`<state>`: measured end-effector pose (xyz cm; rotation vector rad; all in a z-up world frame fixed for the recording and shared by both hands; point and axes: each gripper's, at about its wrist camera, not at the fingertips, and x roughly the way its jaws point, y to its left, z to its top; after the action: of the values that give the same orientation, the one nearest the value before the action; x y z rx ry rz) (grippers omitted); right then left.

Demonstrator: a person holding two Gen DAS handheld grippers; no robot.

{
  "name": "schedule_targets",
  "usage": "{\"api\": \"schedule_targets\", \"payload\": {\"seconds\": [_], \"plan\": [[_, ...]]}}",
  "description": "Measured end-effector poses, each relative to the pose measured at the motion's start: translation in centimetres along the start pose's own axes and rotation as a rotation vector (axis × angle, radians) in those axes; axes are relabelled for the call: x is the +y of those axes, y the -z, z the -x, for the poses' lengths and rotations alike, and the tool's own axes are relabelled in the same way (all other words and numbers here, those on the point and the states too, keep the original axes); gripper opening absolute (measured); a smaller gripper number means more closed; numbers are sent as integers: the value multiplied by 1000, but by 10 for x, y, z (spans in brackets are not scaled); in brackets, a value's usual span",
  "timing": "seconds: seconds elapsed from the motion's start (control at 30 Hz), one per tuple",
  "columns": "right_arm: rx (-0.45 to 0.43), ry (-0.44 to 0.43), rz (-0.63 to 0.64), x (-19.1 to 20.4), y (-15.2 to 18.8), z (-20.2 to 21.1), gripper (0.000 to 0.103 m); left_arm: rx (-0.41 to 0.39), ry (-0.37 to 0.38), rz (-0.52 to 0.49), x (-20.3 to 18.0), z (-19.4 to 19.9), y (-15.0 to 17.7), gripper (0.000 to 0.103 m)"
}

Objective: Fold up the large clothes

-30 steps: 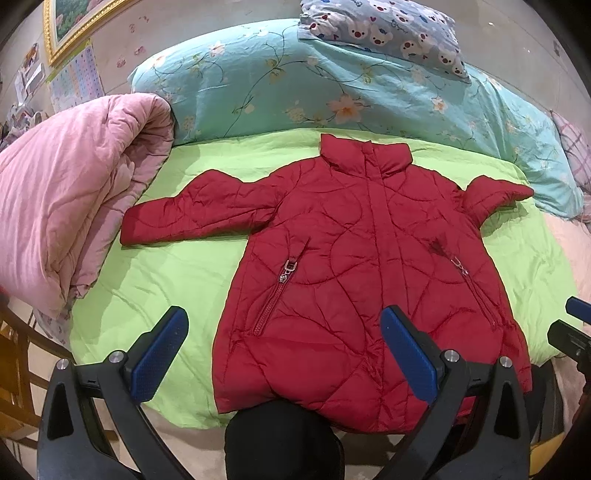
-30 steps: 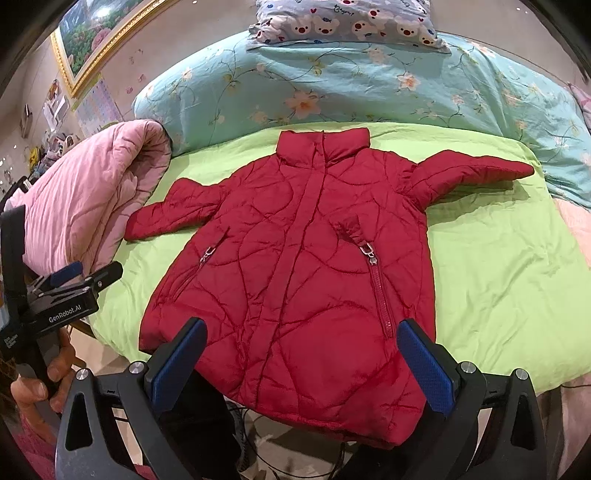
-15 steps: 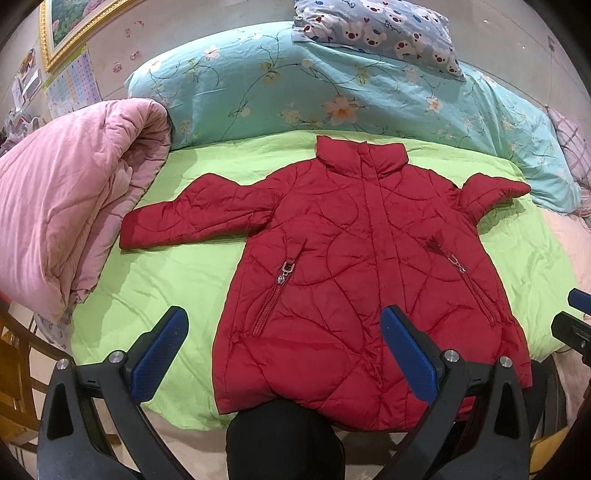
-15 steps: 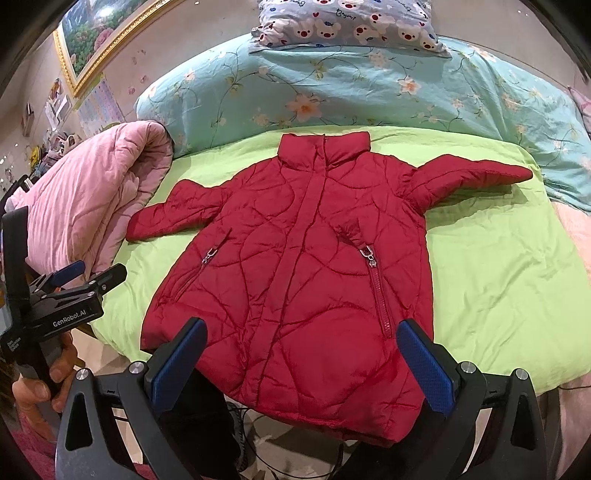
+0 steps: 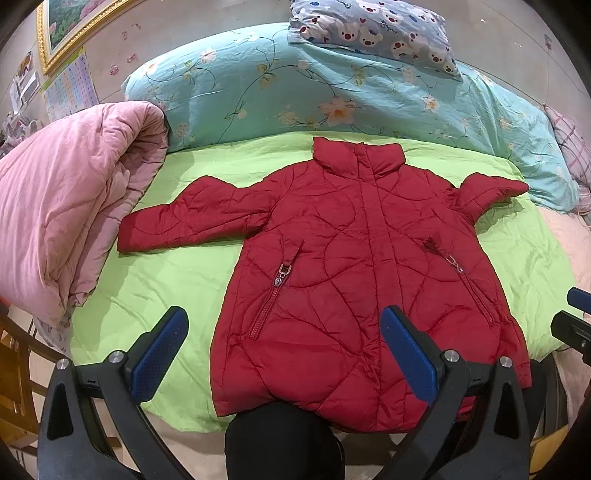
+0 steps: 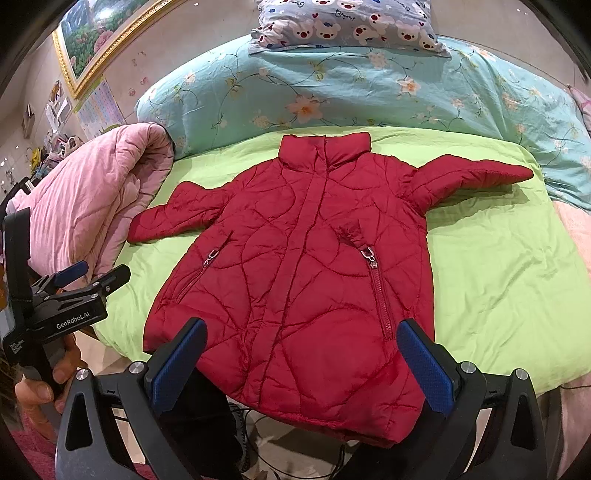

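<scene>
The red quilted puffer jacket [image 5: 354, 266] lies face up and zipped in the middle of both frames, spread on a lime-green sheet [image 5: 173, 273], collar toward the top of the frame and hem hanging slightly over the near edge of the bed at the bottom. In the left wrist view one sleeve [image 5: 192, 221] reaches flat toward the left of the frame, ending near the rolled pink quilt [image 5: 62, 218]; the other sleeve [image 6: 469, 177] sticks out toward the upper right and looks puffed up off the sheet, not lying flat. Behind the collar runs a turquoise floral duvet [image 6: 332, 92], with a bear-print pillow [image 6: 343, 26] on it at the top of the frame.

The left gripper [image 5: 284, 350] and the right gripper [image 6: 303, 365] both hover at the bottom of their frames above the hem, jaws spread wide and holding nothing. The person's hand [image 6: 48, 384] grips the left tool's handle at the lower left of the right wrist view.

Judging by the layout, folding has not begun: the garment is flattened and ready. The next move likely calls for pinching a sleeve cuff or side edge and carrying it across the chest; slippery, springy padding may resist creasing.
</scene>
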<state>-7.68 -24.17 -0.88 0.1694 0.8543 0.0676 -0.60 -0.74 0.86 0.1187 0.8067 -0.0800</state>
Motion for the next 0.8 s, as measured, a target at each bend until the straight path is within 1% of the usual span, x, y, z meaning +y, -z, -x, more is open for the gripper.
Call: {"api": "schedule_targets", "payload": {"seconds": [0.2, 0.43, 0.57, 0.73, 0.8], "plan": [[-2, -3, 6, 2, -1, 0, 103, 8, 2, 3, 0, 0, 0, 103], [4, -37, -20, -2, -3, -3, 103, 27, 7, 2, 0, -1, 1, 103], [1, -40, -25, -4, -4, -5, 103, 58, -15, -25, 0, -8, -1, 103], [-10, -82, -45, -9, -8, -7, 103, 62, -25, -32, 1, -16, -2, 103], [-10, -87, -52, -11, -9, -9, 103, 54, -25, -28, 2, -18, -4, 103]]}}
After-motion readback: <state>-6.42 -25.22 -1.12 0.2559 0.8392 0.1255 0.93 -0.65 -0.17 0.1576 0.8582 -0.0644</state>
